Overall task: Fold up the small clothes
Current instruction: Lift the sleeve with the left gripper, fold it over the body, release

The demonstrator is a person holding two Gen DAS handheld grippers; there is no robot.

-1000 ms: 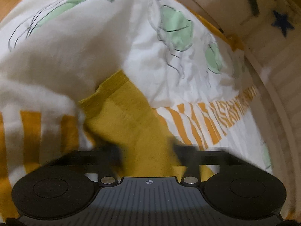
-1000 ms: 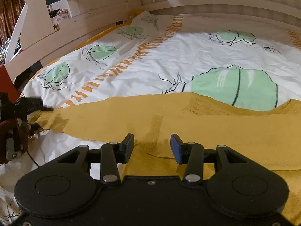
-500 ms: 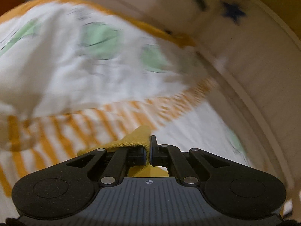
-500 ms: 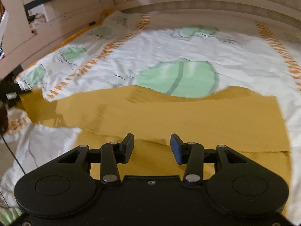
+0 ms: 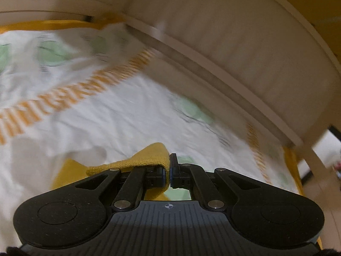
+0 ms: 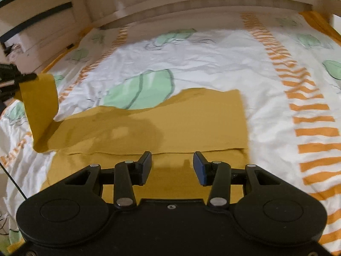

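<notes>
1. Pinching the garment's (image 5: 147,160) sleeve end, our left tool (image 5: 169,170) is clenched, lifting it off the bed (image 6: 213,59).
2. Our right tool (image 6: 172,166) hovers released over the garment's body.

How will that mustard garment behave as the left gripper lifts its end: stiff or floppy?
Likely floppy: the strip held by the left gripper sags and bends where the mustard garment meets the bedsheet. Probably light, since one pinched edge carries it. The knit edge looks soft, so slipping seems unlikely. The right gripper is open, so the body may drag.
</notes>
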